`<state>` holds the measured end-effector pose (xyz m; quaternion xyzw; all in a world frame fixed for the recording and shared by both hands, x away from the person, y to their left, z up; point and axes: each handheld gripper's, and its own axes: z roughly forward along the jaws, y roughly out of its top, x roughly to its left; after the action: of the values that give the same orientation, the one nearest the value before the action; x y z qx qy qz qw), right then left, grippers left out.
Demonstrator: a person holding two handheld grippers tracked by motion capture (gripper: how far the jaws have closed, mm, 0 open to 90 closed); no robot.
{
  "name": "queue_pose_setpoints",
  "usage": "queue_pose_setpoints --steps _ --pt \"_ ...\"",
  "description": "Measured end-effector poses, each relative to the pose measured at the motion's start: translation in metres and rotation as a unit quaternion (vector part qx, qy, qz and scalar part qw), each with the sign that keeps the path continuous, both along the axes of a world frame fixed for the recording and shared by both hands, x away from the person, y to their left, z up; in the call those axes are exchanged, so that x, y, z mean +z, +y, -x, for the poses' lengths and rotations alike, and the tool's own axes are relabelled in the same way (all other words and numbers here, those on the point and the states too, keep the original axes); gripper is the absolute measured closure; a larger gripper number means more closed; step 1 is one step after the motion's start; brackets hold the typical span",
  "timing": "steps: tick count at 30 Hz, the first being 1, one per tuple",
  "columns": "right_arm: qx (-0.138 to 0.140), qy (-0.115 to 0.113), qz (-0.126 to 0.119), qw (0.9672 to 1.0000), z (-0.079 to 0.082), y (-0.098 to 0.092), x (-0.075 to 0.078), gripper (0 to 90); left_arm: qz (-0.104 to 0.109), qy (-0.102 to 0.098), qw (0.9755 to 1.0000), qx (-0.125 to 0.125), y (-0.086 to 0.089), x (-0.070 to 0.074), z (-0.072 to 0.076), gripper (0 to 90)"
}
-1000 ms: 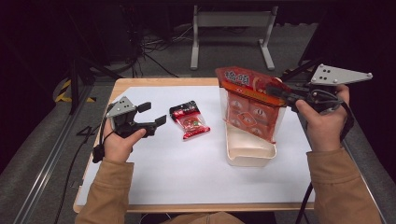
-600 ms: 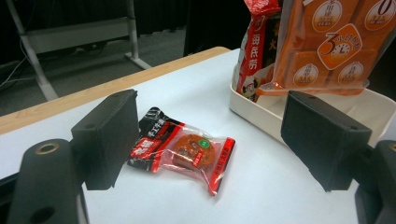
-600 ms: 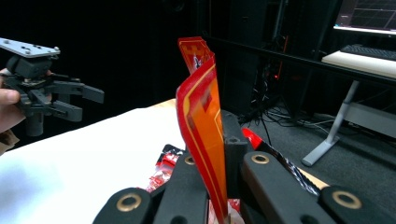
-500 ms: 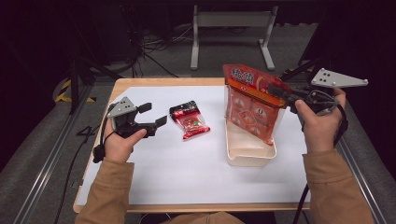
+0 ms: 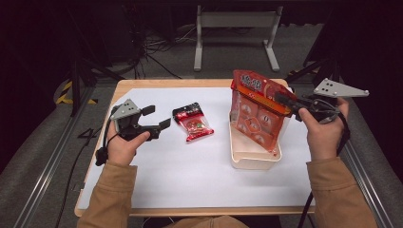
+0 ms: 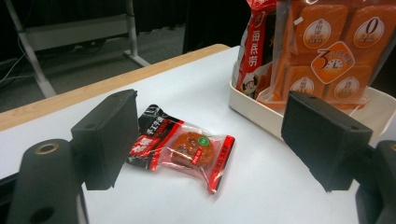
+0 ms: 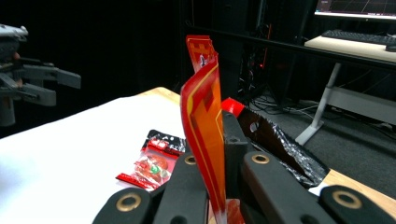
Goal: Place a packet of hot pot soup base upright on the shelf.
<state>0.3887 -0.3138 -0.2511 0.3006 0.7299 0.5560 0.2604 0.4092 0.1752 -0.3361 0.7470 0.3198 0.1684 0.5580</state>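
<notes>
left claw: my left claw [image 5: 157, 118] hovers low over the counter [image 5: 199, 180], jaws wide apart, nothing between the pads.
left claw, own view: pads frame the small snack packet [image 6: 180, 151] without touching it; round brown piece and green dot readable through the clear window here, not from above.
small packet: flat on the white counter sheet, between my two hands, just ahead of the left claw; high view [image 5: 192, 123] gives its place left of the tray.
tray: cream tray [image 5: 252, 159] right of centre; left gripper view [image 6: 373, 105] shows a second red pack standing inside it, behind the orange one.
orange bag: big orange bag [image 5: 259, 111] upright, bottom end in the tray.
right claw: my right claw [image 5: 285, 102] clamped together on the bag's top edge.
right claw, own view: orange film [image 7: 205, 135] pinched edge-on between the jaws; a dark crinkled pack lies just right of them.
</notes>
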Motion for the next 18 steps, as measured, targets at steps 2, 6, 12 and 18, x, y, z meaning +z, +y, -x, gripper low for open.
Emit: queue_pose_setpoints --steps 2,6,12,18 --pt "0.0 0.0 0.0 1.0 -0.001 0.001 -0.003 90.0 0.0 0.0 1.0 0.0 0.0 -0.001 0.0 20.2" --pt "-0.002 -0.001 0.0 1.0 -0.002 0.001 -0.005 90.0 0.001 0.003 1.0 0.002 0.001 -0.001 0.0 20.1" --pt "0.004 0.001 -0.003 1.0 -0.004 0.001 -0.011 90.0 0.001 0.003 1.0 0.001 0.0 -0.002 0.0 20.0" --pt "0.006 0.01 0.002 0.9999 -0.006 0.003 -0.019 90.0 -0.001 0.002 1.0 0.0 0.0 -0.002 -0.001 20.0"
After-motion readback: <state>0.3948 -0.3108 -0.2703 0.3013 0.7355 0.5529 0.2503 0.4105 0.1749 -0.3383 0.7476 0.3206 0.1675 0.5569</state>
